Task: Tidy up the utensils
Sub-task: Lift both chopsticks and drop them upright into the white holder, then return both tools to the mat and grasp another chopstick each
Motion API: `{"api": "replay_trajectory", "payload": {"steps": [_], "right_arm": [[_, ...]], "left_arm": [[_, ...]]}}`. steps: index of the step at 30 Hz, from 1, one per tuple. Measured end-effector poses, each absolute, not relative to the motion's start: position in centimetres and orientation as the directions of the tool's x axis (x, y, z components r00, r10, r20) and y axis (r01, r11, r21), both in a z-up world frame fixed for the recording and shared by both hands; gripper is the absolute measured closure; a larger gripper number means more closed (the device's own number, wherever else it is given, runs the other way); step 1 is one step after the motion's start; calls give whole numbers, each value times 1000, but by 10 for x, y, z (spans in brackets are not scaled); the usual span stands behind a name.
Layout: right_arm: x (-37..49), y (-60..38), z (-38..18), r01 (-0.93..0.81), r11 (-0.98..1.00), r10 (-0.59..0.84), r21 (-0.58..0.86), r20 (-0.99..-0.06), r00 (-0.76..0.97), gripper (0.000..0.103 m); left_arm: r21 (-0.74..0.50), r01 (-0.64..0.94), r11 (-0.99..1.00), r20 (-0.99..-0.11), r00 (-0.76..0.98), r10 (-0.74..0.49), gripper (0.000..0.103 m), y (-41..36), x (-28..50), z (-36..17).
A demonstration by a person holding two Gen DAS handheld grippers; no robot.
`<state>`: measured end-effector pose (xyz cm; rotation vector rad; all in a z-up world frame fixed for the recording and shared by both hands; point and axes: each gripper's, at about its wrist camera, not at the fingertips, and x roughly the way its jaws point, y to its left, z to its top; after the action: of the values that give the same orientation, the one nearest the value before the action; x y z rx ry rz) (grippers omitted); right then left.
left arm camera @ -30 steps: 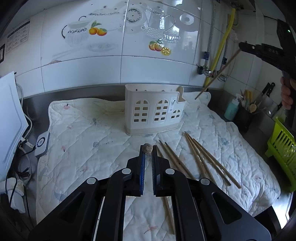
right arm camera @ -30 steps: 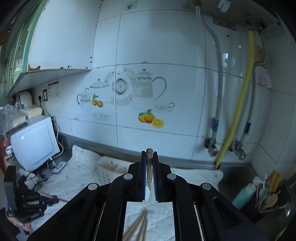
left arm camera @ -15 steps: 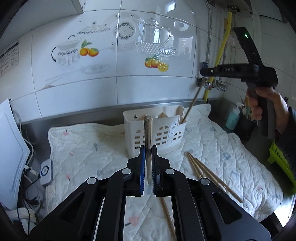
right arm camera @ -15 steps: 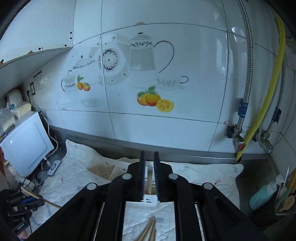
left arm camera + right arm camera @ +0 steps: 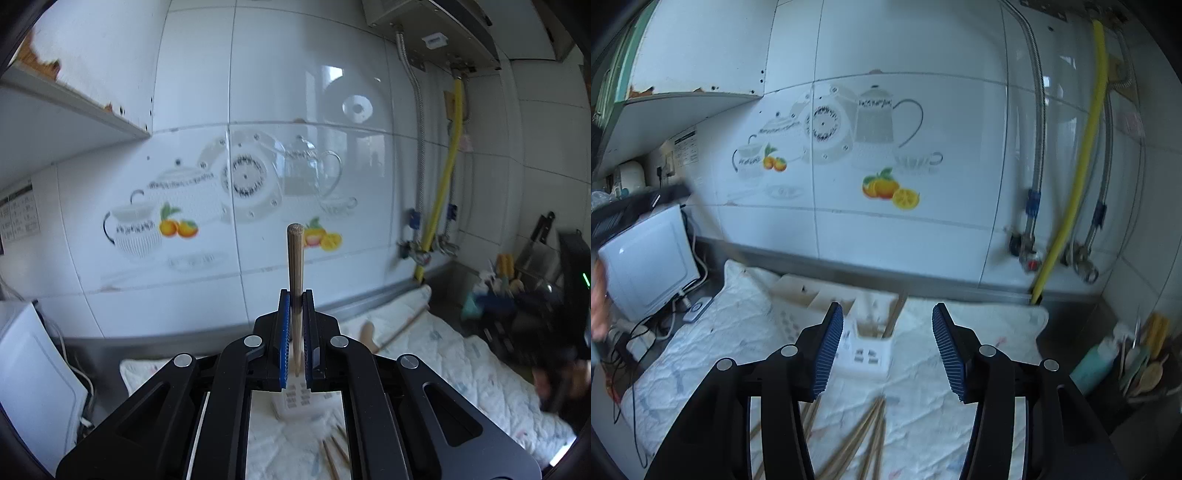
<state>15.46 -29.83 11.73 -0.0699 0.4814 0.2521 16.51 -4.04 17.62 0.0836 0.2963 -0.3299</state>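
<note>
Left wrist view shows my left gripper (image 5: pixel 294 299) clamped on a single wooden chopstick (image 5: pixel 295 266), which stands upright between the blue pads (image 5: pixel 283 332) with its blunt end well above the fingertips and its lower part running down between them. Below and just beyond the fingertips I see the white utensil holder (image 5: pixel 295 402) on the quilted mat (image 5: pixel 461 362), with a few loose chopsticks (image 5: pixel 334 452) lying on the mat nearer to me, slightly right of the fingers. Far to the right, the other gripper appears only as a dark blur. In the right wrist view, my right gripper (image 5: pixel 887 323) is spread wide and carries nothing. The utensil holder (image 5: pixel 864 343) sits directly ahead between its fingers, with a chopstick (image 5: pixel 895 314) already leaning inside the compartment nearest me. More loose chopsticks (image 5: pixel 864 432) lie fanned on the mat (image 5: pixel 713 350) under and just behind the fingertips. Whether my held chopstick touches the holder, I cannot tell.
</note>
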Motion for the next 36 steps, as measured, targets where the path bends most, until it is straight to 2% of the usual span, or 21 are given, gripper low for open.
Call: {"api": "replay_trajectory", "payload": {"steps": [5,14,20,22,24,27,31,36], "right_arm": [[123,-307,76,-249,968,221,16,-514,829,54],[92,-316,22,-208,978,160,-15,-589,792,54],[76,-314,-1,-197,980,148,-12,-613,776,54],[70,-313,-9,-196,980,148,-10,-624,767,54],[65,-312,-17,-191,982,139,-13,-636,759,54],[52,-311,-31,-183,983,124,-23,-656,744,54],[37,-313,-48,-168,986,130,10,-680,722,55],[26,-313,-67,-163,986,135,27,-704,698,66]], "left_arm": [[24,306,952,-296,912,-286,99,-48,197,178],[-41,274,961,-414,871,-266,98,-45,244,138],[-43,261,964,-436,864,-253,94,-42,248,127],[-46,264,963,-436,862,-257,91,-40,243,127],[-41,259,965,-427,868,-252,78,-38,234,130],[-37,251,967,-408,880,-244,66,-31,214,135],[-34,258,966,-413,876,-248,65,-22,181,127],[-37,260,965,-450,858,-249,62,-10,143,100]]}}
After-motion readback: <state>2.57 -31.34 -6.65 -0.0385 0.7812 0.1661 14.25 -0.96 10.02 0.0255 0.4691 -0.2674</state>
